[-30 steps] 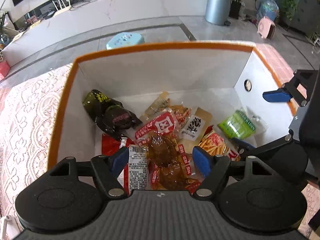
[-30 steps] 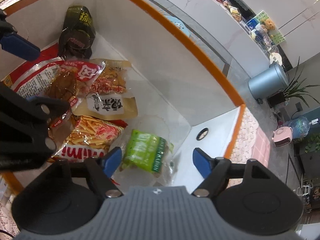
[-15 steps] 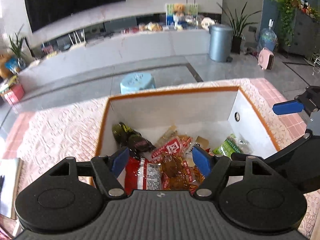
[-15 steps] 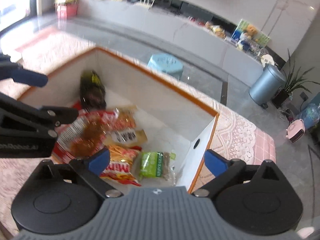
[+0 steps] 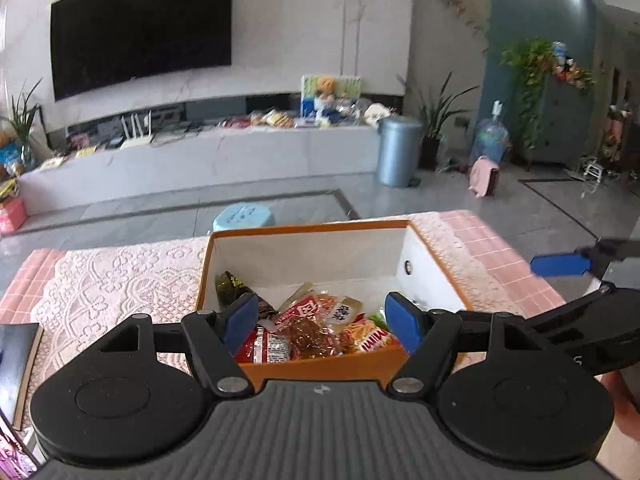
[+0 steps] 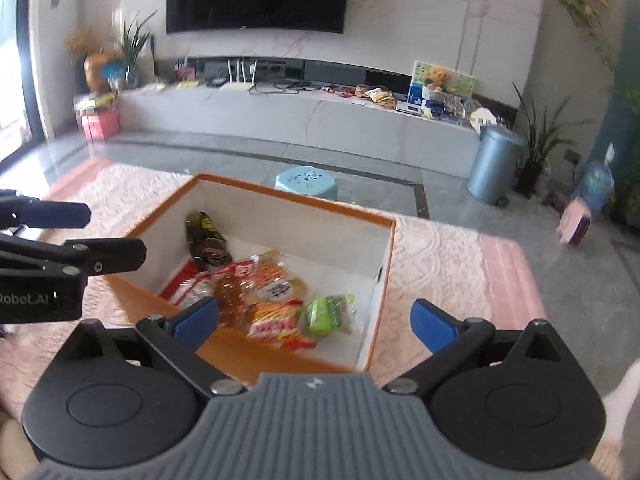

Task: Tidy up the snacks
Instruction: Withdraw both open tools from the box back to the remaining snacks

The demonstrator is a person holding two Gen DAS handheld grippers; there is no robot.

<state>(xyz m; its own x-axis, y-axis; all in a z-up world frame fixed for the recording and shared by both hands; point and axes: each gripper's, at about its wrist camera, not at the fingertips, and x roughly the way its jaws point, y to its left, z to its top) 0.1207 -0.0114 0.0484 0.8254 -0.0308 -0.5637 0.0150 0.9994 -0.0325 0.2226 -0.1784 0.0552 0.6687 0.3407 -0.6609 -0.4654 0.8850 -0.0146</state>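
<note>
Snacks (image 5: 316,332) found heaped on the floor of an orange-rimmed, white-lined box (image 5: 304,256), itself set on a lace-covered pink table (image 5: 112,280). Within the heap: dark green packet (image 6: 206,240) at the far left corner, leaning against the left wall; red-and-clear packet (image 5: 306,310) near the middle; amber jerky pouch (image 5: 310,334) just in front of it; orange stick-snack bag (image 6: 276,320) toward the near side; green packet (image 6: 324,314) at the right, close to the right wall. Packets overlapping; exact contacts among them not determinable.

Left gripper (image 5: 320,320) positioned above the box's near edge, blue pads spread apart, nothing pinched between them. Right gripper (image 6: 314,322) likewise poised above the near right of the box, pads spread very wide, nothing gripped. Each gripper visible at the margin of the other's view, side by side, not touching.

Dark book or tablet (image 5: 16,360) noted at the table's left edge. Beyond the table: light blue stool (image 6: 306,182) on grey floor, long white marble bench (image 5: 200,160) strewn with assorted goods, large black screen (image 5: 140,28) on the wall above. Grey-blue bin (image 6: 494,164) and potted plant (image 6: 536,144) at the far right.
</note>
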